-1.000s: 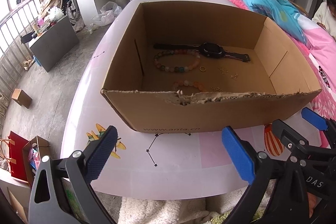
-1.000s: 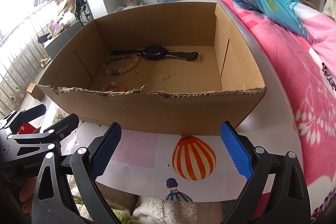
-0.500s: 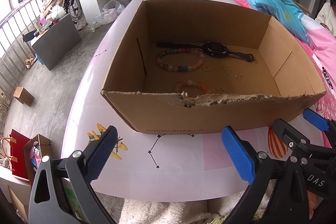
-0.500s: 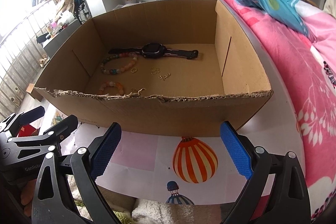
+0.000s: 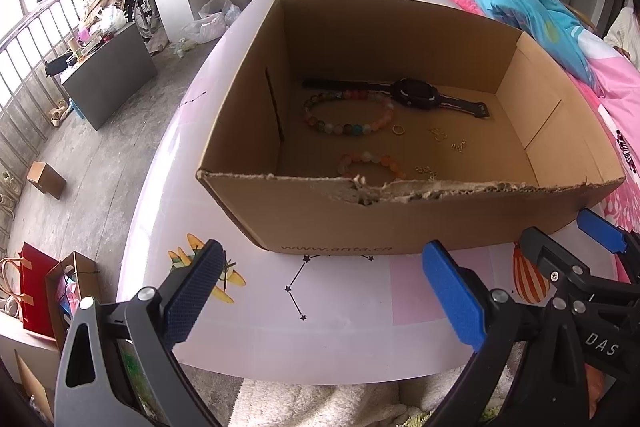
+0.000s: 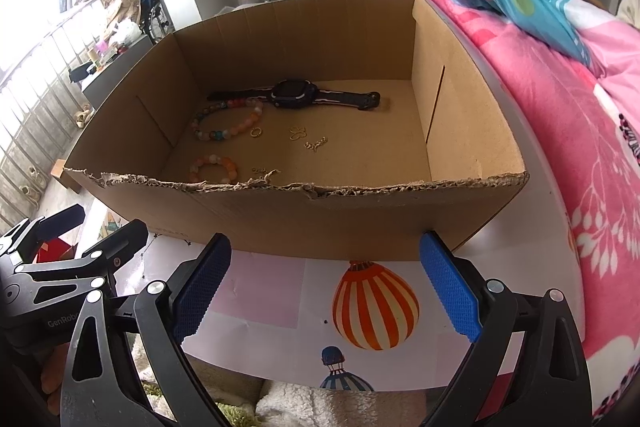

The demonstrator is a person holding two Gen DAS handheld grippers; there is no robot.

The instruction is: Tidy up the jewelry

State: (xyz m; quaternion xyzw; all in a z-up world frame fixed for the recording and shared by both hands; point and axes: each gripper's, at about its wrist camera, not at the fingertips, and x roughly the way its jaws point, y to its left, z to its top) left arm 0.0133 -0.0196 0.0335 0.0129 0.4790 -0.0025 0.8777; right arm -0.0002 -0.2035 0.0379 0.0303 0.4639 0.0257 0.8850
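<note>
An open cardboard box (image 5: pixel 400 223) (image 6: pixel 320 215) stands on the table. On its floor lie a black watch (image 5: pixel 416 95) (image 6: pixel 294 94), a large beaded bracelet (image 5: pixel 347 115) (image 6: pixel 228 119), a small orange beaded bracelet (image 5: pixel 370 163) (image 6: pixel 214 167), a gold ring (image 5: pixel 398 129) (image 6: pixel 256 132) and small gold pieces (image 5: pixel 458 145) (image 6: pixel 315 144). My left gripper (image 5: pixel 320 291) is open and empty, in front of the box's near wall. My right gripper (image 6: pixel 326 283) is also open and empty, before the same wall. Each gripper shows at the edge of the other's view.
The table (image 5: pixel 344 299) has a pale printed cover with a balloon picture (image 6: pixel 374 311). A pink bedspread (image 6: pixel 580 147) with a blue bundle (image 5: pixel 532 15) lies to the right. Paper bags (image 5: pixel 40 287) and a grey cabinet (image 5: pixel 108 83) stand on the floor at left.
Both grippers have risen and tilted a little, so more of the box floor and the small orange bracelet shows. Both stay open; the jewelry has not moved.
</note>
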